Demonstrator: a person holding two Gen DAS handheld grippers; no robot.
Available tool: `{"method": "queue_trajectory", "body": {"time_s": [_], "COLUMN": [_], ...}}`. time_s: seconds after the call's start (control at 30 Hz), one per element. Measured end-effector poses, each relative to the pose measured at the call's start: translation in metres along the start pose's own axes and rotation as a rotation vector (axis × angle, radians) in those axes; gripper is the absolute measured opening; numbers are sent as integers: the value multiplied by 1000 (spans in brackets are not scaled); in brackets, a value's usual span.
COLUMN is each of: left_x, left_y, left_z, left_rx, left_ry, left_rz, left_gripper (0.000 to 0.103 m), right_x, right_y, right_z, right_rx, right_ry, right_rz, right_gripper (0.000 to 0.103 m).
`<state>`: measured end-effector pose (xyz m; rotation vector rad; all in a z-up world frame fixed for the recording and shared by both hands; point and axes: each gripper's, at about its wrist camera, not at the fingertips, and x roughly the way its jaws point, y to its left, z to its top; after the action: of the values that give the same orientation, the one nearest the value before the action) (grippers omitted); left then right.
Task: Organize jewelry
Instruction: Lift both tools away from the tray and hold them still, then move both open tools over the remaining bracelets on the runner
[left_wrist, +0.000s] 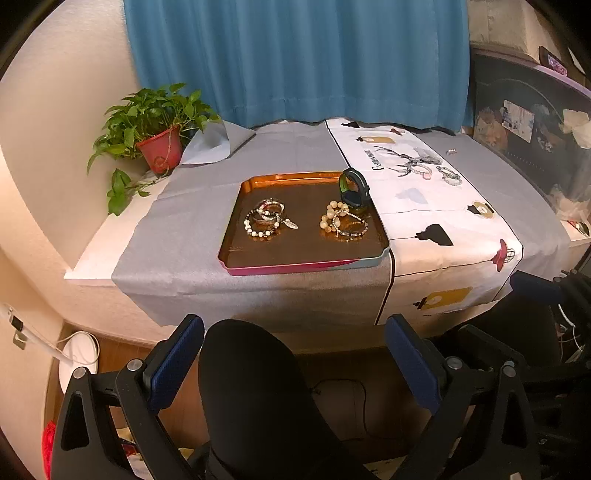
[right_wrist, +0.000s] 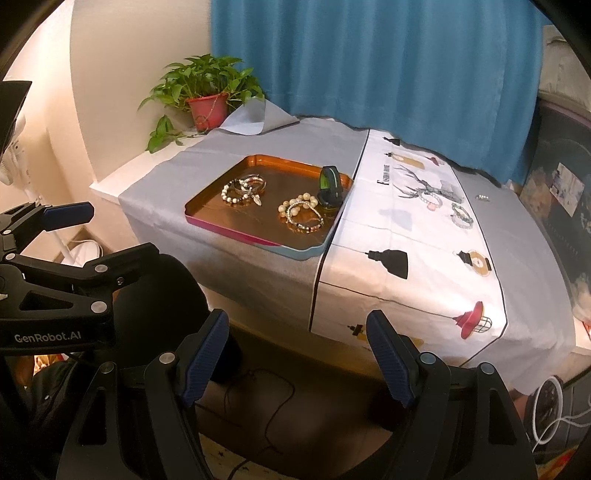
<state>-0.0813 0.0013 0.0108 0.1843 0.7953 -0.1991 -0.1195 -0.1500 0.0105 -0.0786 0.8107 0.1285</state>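
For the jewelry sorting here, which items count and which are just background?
Job: orange metal tray; beaded bracelet piles on it; black-green wristband; loose bead bracelets on white printed cloth.
Background: potted green plant; blue curtain; black chair back.

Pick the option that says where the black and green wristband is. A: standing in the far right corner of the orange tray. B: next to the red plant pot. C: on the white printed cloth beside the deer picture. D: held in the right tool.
A: the black and green wristband stands on edge inside the orange tray, at its far right corner, just behind a pile of beaded bracelets.
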Motion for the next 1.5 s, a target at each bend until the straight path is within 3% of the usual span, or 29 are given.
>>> {"method": "queue_trajectory", "body": {"time_s": [0.93,1.5], "left_x": [43,61], "left_y": [-27,-70], "left_z": [12,72], "left_rx": [74,154], "left_ry": [90,39], "left_rz": [0,-57], "left_gripper": [98,98], "right_x": [38,40], "right_y": [-47,-150], "right_z": [-8,-8], "right_rx": [117,292], "right_ry": [78,66], "right_rz": [-9,-159], "right_gripper": [77,77]}}
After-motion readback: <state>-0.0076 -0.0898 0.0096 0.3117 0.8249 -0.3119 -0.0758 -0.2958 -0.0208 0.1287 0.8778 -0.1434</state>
